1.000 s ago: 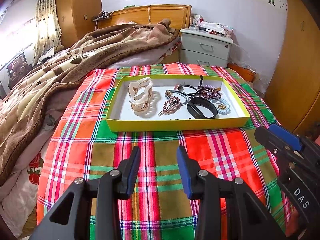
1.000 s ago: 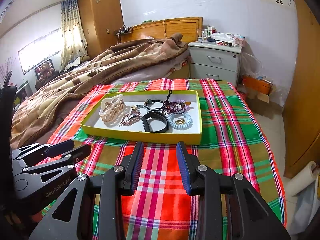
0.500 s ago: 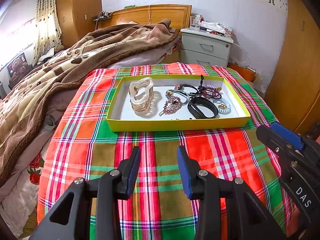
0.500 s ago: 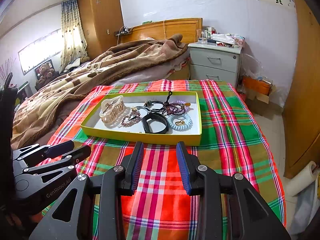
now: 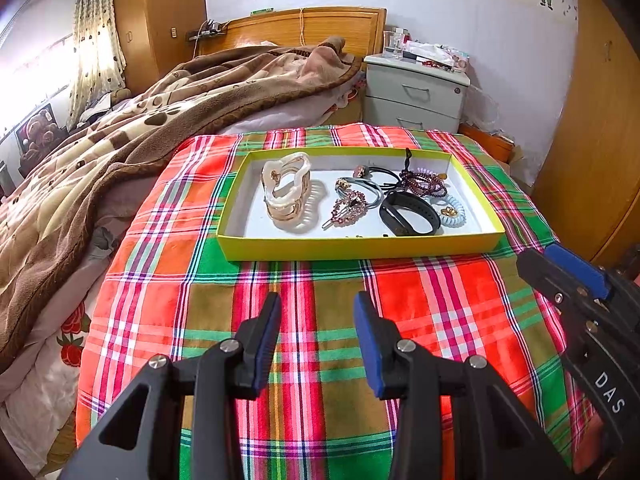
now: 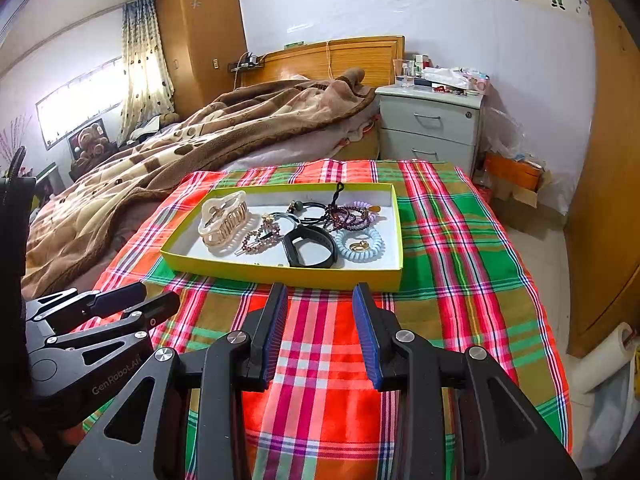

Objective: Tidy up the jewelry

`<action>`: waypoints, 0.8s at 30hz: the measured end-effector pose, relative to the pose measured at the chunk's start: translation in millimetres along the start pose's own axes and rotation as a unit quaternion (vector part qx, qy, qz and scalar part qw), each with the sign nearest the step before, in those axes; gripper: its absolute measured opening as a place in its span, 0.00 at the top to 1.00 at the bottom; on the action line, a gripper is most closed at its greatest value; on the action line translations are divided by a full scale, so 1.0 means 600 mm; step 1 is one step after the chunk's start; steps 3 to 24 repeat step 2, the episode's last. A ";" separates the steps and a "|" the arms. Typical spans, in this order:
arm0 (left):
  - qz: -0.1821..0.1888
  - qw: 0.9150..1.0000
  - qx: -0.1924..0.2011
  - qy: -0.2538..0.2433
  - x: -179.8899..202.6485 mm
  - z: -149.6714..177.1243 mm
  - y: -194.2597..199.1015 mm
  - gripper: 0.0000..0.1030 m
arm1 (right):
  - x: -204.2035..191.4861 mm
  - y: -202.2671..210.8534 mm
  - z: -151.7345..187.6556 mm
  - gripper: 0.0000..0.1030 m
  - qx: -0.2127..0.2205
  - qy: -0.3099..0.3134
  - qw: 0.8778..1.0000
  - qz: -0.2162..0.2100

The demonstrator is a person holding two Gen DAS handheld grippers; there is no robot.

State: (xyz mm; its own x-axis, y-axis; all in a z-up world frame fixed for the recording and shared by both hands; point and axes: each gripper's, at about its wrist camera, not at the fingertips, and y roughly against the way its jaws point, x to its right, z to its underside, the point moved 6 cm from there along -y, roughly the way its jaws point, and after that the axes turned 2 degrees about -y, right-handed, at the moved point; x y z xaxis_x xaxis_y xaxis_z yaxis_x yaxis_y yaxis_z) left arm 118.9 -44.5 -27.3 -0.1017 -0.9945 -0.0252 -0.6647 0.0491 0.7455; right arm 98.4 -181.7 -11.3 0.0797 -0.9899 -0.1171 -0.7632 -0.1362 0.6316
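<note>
Nothing has shifted since a second ago — both tools hang where they were, and the box and its contents lie as before. The left gripper (image 5: pixel 316 334) has its jaws apart with only cloth showing between them; the right gripper (image 6: pixel 320 330) is likewise spread and empty.

The work surface is a bed covered by a plaid cloth (image 5: pixel 420 320) in red, green and orange. A brown blanket (image 5: pixel 120 132) is heaped along its left side, a wooden headboard (image 5: pixel 320 26) stands against the far wall, and a grey nightstand (image 6: pixel 432 128) sits to its right.

The yellow box (image 5: pixel 360 246) rests flat on the cloth, just beyond both sets of jaws, its long axis running left to right across the left camera's view. Inside, a cream hair claw (image 5: pixel 286 192) stands at the left end; a black band (image 5: pixel 408 214), a pale blue coil tie (image 6: pixel 360 246) and a dark beaded bracelet (image 5: pixel 424 182) crowd the right half, touching one another.
</note>
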 end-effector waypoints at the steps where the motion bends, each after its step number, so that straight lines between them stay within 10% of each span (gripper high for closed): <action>1: 0.000 1.000 -0.001 0.001 0.000 -0.001 0.000 0.62 | 0.000 0.001 -0.001 0.66 0.001 0.000 1.000 0.000; 24: 0.000 1.000 -0.001 0.002 -0.002 -0.001 0.000 0.62 | 0.000 0.000 -0.001 0.66 0.000 0.000 1.000 0.000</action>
